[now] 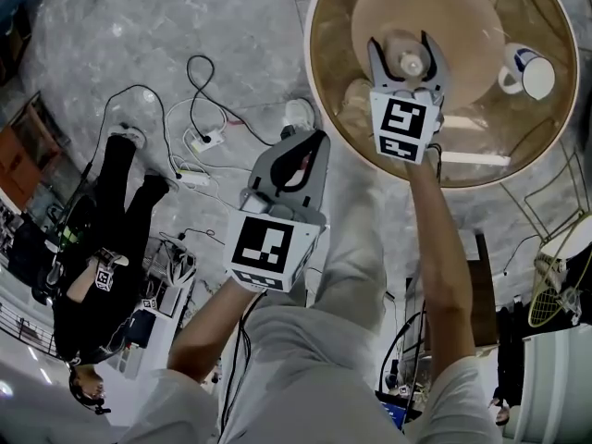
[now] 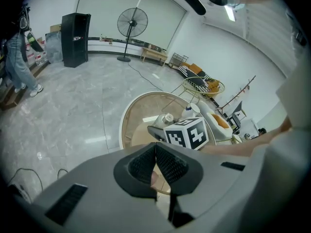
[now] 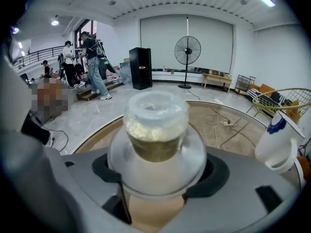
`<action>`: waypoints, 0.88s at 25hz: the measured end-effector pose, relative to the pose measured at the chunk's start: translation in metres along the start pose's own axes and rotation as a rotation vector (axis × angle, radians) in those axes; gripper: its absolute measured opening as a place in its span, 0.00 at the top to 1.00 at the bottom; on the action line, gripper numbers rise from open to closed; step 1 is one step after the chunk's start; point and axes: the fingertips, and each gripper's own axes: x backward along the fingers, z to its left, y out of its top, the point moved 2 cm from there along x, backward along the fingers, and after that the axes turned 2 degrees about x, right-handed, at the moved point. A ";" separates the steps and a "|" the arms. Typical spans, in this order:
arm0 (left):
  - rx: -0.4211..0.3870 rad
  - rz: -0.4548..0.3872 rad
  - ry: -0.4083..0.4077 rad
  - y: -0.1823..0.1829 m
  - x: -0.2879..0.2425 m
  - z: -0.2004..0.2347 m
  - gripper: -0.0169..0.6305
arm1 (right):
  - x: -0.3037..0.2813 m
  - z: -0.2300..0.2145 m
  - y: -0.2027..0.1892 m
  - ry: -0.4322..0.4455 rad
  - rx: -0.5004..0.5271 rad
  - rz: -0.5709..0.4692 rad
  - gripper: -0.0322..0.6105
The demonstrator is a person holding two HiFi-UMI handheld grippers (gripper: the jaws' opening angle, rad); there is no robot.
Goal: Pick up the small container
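The small container (image 3: pixel 155 130), a clear lidded jar with pale grainy filling, stands on a round wooden board (image 1: pixel 462 26) on the glass-topped round table (image 1: pixel 319 109). My right gripper (image 1: pixel 407 49) reaches over the table, and its jaws hold the jar's wide lower part from both sides. In the right gripper view the jar fills the gap between the pads (image 3: pixel 214 176). My left gripper (image 1: pixel 310 141) hangs off the table's near-left edge, over the floor, shut with nothing in it; its ribbed pads (image 2: pixel 170 166) meet.
A white mug with a blue rim (image 1: pixel 527 70) stands at the table's right side. Cables and a power strip (image 1: pixel 205 140) lie on the floor to the left. A person in black (image 1: pixel 102 248) stands further left. A wire chair (image 1: pixel 555 276) is at the right.
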 end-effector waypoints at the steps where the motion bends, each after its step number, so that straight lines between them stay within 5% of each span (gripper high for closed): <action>1: 0.001 -0.001 0.002 -0.001 0.001 0.001 0.94 | 0.000 0.000 0.000 -0.004 0.001 -0.002 0.42; 22: -0.025 -0.061 0.010 0.005 0.043 -0.003 0.94 | 0.041 0.013 0.017 0.069 0.009 -0.019 0.42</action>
